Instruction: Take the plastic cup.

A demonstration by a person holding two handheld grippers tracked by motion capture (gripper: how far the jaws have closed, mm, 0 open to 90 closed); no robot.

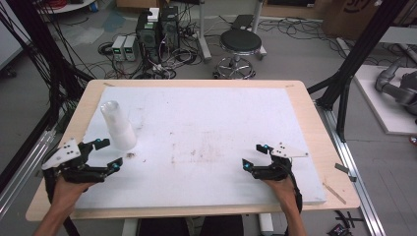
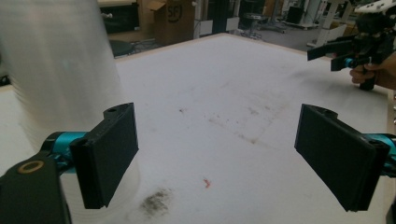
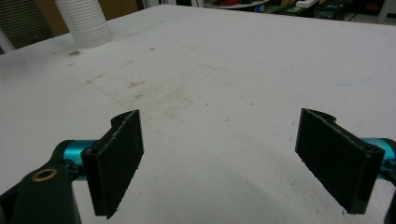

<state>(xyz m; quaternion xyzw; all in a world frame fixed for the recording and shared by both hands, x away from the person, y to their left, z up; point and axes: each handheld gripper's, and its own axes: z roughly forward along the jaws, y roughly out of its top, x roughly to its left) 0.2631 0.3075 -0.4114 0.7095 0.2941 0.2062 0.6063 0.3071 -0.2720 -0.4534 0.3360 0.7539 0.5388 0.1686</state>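
Now I count one white cup stack (image 1: 119, 126) on the table (image 1: 206, 132). My left gripper (image 1: 109, 154) is spread beside it. My right gripper (image 1: 254, 156) is spread too, pinching nothing.

Lab: floor computers (image 1: 157, 29), tangled cables (image 1: 167, 61)

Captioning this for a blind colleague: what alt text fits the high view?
A person's two hands hold the open left gripper and open right gripper over a stained white table. A stack of white cups stands just beyond the left gripper, untouched.
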